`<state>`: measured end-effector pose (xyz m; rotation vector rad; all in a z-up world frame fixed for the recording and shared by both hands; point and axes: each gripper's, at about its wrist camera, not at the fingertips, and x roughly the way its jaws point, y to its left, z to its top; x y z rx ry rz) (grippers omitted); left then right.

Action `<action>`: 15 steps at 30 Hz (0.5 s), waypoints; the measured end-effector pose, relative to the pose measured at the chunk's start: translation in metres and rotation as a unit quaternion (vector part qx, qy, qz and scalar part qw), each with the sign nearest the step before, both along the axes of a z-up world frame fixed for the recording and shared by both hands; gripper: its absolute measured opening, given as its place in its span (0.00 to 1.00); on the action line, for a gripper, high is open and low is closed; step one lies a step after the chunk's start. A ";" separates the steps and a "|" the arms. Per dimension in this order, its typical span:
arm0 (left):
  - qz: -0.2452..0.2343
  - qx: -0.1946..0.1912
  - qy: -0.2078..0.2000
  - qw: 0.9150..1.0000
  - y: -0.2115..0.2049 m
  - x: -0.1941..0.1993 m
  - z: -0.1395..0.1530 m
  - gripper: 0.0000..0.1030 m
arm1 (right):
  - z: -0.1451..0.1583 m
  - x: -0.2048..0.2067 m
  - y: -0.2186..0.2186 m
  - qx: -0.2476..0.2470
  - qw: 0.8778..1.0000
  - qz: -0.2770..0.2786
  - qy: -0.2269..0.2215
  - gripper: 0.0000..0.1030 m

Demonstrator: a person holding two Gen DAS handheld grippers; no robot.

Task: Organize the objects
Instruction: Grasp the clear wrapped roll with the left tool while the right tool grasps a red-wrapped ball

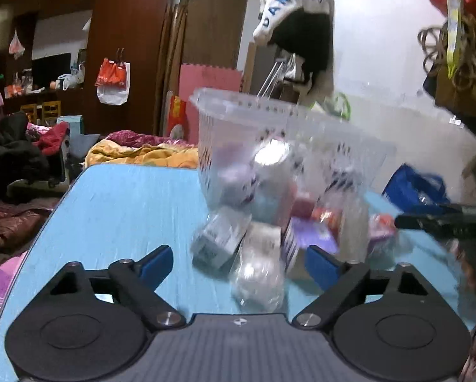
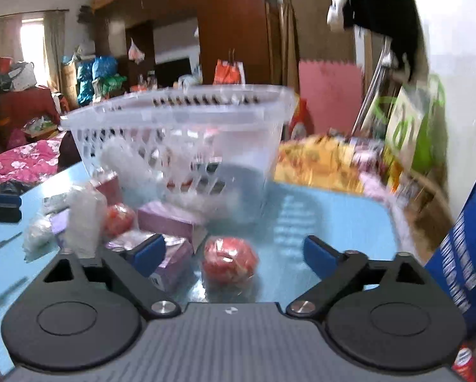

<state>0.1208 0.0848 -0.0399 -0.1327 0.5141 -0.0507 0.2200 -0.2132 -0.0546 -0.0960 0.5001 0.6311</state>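
Note:
A clear plastic basket [image 1: 269, 121] stands on the blue table [image 1: 117, 210]; it also shows in the right wrist view [image 2: 180, 121]. Loose items lie in front of it: a grey-white box [image 1: 218, 238], a clear wrapped packet [image 1: 257, 270], purple boxes [image 2: 167, 219] and a red wrapped round item [image 2: 230, 261]. My left gripper [image 1: 238, 264] is open and empty, with the packet lying between its fingers. My right gripper [image 2: 234, 256] is open and empty, with the red item between its fingers. The right gripper's black finger shows in the left view [image 1: 441, 222].
A blue bag [image 2: 460, 261] stands at the table's right edge. Bedding and clothes [image 1: 142, 152] lie beyond the far edge. Clothes hang [image 1: 298, 25] above the basket. The table's left part is bare blue surface.

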 end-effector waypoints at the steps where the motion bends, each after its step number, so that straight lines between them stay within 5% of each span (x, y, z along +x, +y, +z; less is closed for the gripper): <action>1: -0.001 0.012 0.003 1.000 -0.003 0.000 -0.002 0.88 | -0.002 0.004 0.003 -0.004 1.000 0.000 0.006 0.85; 8: -0.030 0.040 0.022 0.999 -0.025 0.007 -0.011 0.85 | -0.011 0.001 -0.010 0.022 1.000 -0.002 0.018 0.76; 11: -0.026 0.047 0.036 0.998 -0.027 0.010 -0.019 0.74 | -0.013 0.003 -0.016 0.027 0.999 -0.008 0.021 0.48; 15: -0.028 0.036 0.040 0.998 -0.021 0.009 -0.021 0.72 | -0.013 0.002 -0.017 0.031 0.999 -0.007 0.028 0.48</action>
